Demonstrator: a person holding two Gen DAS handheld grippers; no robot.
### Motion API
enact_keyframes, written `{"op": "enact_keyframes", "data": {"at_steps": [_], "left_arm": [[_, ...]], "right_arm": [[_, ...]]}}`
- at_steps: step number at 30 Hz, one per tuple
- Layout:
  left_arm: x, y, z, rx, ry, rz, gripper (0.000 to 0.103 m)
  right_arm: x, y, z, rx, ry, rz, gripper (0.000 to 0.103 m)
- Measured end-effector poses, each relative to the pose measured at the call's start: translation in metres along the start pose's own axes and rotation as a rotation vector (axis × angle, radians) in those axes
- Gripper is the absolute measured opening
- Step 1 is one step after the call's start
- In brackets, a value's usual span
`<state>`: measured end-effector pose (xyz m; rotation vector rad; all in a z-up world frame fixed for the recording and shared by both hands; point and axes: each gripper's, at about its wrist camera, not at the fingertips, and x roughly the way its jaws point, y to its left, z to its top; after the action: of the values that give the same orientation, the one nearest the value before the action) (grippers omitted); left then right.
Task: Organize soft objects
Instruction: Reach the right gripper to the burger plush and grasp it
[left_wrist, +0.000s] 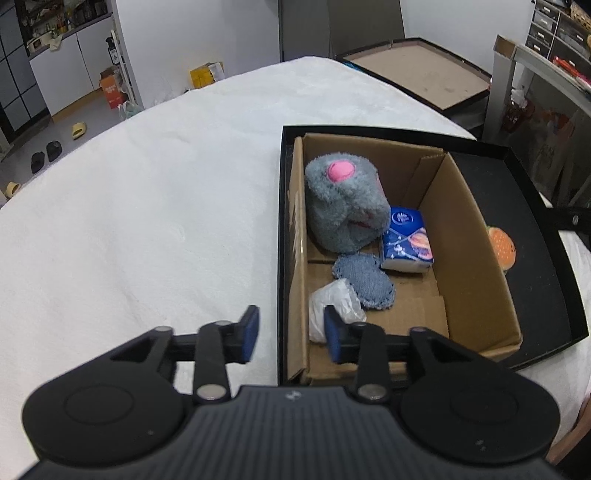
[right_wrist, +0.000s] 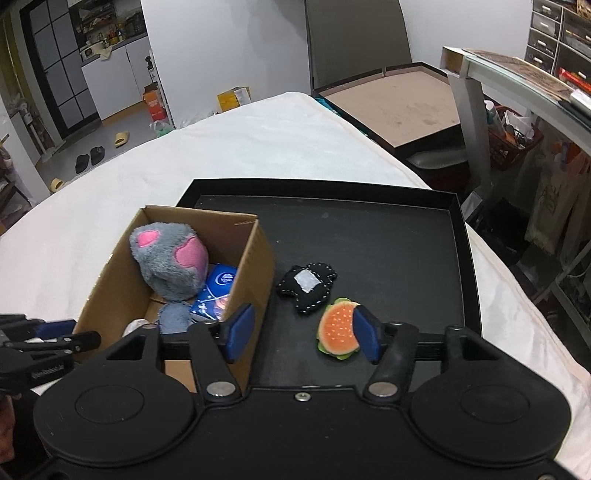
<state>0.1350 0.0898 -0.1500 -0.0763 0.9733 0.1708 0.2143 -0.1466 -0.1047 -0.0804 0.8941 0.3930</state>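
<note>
A cardboard box stands in the left part of a black tray. In it lie a grey and pink plush, a blue tissue pack, a denim pad and a white plastic bag. A burger plush and a black stitched plush lie on the tray to the right of the box. My left gripper is open over the box's near left corner. My right gripper is open, just left of the burger.
The tray sits on a white blanket-covered bed. A brown board and a shelf rack stand beyond the bed on the right. Shoes and boxes lie on the floor at the far left.
</note>
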Motion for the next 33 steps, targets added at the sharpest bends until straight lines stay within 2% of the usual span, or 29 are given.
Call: {"op": "enact_keyframes", "data": {"at_steps": [4,6,9,13,21,24,30,33], "left_arm": [[-0.001,-0.001,0.004,-0.021,-0.012,0.018,0.054],[-0.001,-0.003,0.006,-0.024,-0.012,0.030,0.060],[0.001,-0.008,0.009,-0.026,-0.007,0.042,0.065],[0.005,-0.016,0.012,0.001,0.001,0.068,0.066],[0.016,-0.028,0.019,0.030,0.023,0.108,0.068],[0.022,-0.034,0.023,0.037,0.033,0.123,0.069],[0.030,-0.044,0.029,0.048,0.042,0.158,0.069],[0.034,-0.048,0.032,0.054,0.051,0.174,0.070]], "right_arm": [[0.007,-0.011,-0.004,0.014,0.002,0.016,0.080],[0.013,-0.017,-0.006,0.018,-0.001,0.005,0.082],[0.025,-0.026,-0.011,0.044,0.008,0.003,0.083],[0.040,-0.033,-0.018,0.084,0.024,0.024,0.085],[0.068,-0.039,-0.026,0.096,0.043,-0.017,0.087],[0.076,-0.043,-0.026,0.094,0.056,-0.004,0.087],[0.091,-0.054,-0.031,0.123,0.090,0.005,0.087],[0.096,-0.056,-0.032,0.126,0.095,0.011,0.083]]}}
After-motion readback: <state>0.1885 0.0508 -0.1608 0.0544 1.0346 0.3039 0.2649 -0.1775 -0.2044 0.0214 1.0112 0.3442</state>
